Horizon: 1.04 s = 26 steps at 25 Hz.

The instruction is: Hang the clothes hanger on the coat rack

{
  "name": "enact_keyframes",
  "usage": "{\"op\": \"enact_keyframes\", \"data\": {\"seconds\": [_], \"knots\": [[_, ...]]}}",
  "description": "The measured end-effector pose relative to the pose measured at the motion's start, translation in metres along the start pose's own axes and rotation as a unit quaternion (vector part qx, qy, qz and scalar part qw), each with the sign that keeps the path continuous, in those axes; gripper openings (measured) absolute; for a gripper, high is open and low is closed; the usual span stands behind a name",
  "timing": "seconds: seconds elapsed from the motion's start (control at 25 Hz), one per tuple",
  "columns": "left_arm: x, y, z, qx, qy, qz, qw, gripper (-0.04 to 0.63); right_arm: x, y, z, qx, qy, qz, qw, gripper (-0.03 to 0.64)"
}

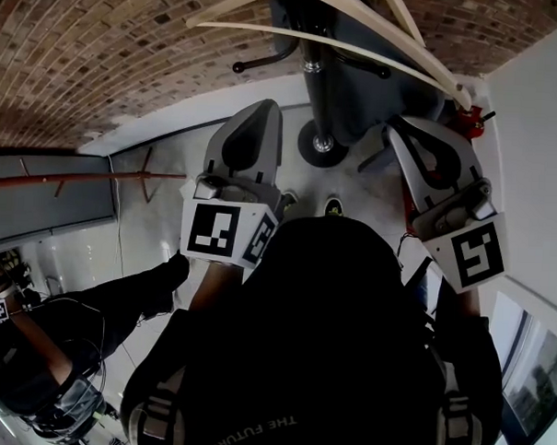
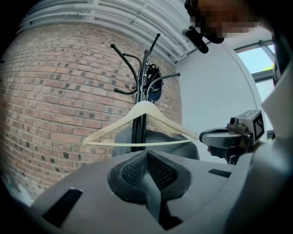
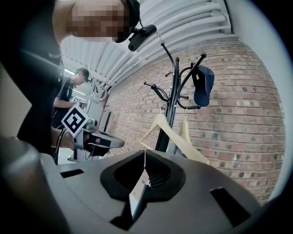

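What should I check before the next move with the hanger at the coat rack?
1. Right gripper shut on one end of the hanger: ok.
2. Left gripper shut, nothing between its jaws, apart from the hanger: ok.
3. Hook of the hanger seated on an arm of the coat rack: cannot tell.
4. Cap hangs higher, away from the hanger: ok.
5. Second hanger clear of the held one: cannot tell.

The hanger [image 2: 145, 107] was in front of the coat rack [image 2: 145, 68], which stood before the brick wall [image 2: 55, 100]. A cap [image 2: 154, 90] sat on the rack above it.
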<state>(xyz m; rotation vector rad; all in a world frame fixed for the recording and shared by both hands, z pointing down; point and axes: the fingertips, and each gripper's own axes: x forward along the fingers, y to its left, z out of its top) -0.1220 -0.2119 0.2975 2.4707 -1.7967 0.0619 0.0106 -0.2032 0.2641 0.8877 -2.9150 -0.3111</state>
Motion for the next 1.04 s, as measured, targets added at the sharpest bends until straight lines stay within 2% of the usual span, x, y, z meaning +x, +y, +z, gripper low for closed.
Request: {"op": "enact_keyframes", "data": {"seconds": [0.16, 0.36, 1.04], "knots": [[-0.006, 0.009, -0.008, -0.014, 0.008, 0.013, 0.9998, 0.020, -0.002, 0.002, 0.002, -0.005, -0.002, -0.002, 1.000, 0.020], [-0.010, 0.007, -0.014, -0.012, 0.015, 0.016, 0.9997, 0.021, 0.001, 0.007, 0.001, -0.009, -0.001, 0.008, 1.000, 0.020], [-0.006, 0.000, -0.009, -0.005, 0.019, -0.011, 0.9998, 0.020, 0.000, 0.008, 0.000, -0.008, 0.000, 0.008, 1.000, 0.021]]}}
